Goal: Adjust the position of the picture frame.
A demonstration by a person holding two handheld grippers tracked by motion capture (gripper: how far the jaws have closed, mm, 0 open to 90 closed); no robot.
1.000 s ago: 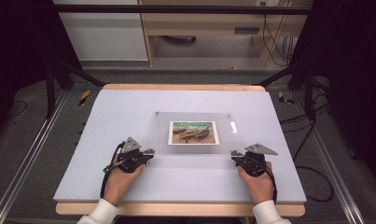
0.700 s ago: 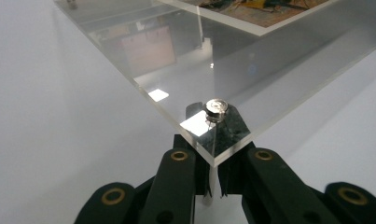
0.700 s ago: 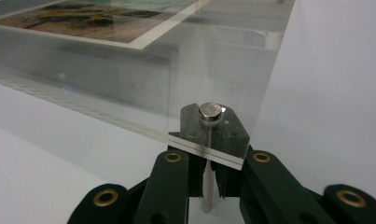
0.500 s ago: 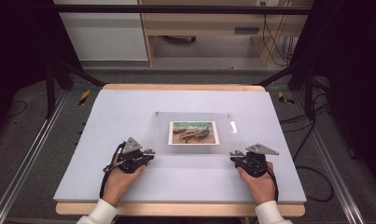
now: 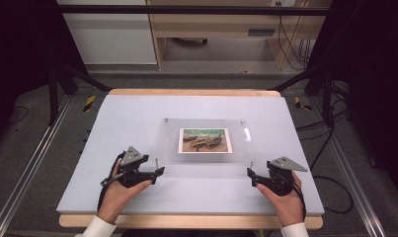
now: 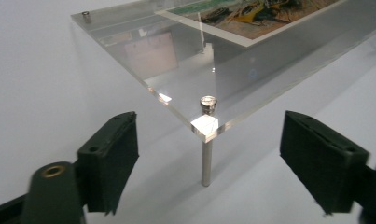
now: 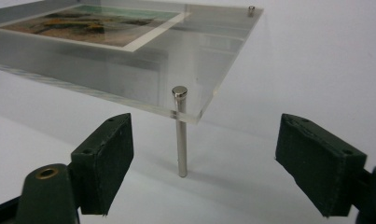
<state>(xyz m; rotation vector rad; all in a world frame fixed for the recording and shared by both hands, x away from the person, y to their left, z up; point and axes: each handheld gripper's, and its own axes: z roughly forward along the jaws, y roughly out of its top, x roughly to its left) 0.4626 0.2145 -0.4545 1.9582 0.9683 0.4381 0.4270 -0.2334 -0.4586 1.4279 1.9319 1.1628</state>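
A clear acrylic plate (image 5: 206, 168) stands on thin metal pins above the pale mat, with a picture of boats (image 5: 205, 140) lying on it. My left gripper (image 5: 159, 173) is at the plate's near left corner. Its jaws have just been opening and now stand wide on either side of the corner pin (image 6: 205, 158), touching nothing. My right gripper (image 5: 251, 175) is at the near right corner. Its jaws have also just been opening, and the pin (image 7: 180, 135) stands between them, clear of both pads. In the gripper views, left gripper (image 6: 212, 140) and right gripper (image 7: 211, 140) both show spread jaws.
The pale mat (image 5: 137, 123) covers a wooden table top (image 5: 186, 220). Metal rails (image 5: 33, 163) run along both sides, and dark frame posts (image 5: 53, 94) stand at the back corners. Cables (image 5: 330, 182) lie on the floor at the right, and a cabinet (image 5: 211, 29) stands behind.
Both grippers' jaws have spread apart at the plate's near corners. The right hand has drawn slightly back and to the right. The plate and picture have not moved.
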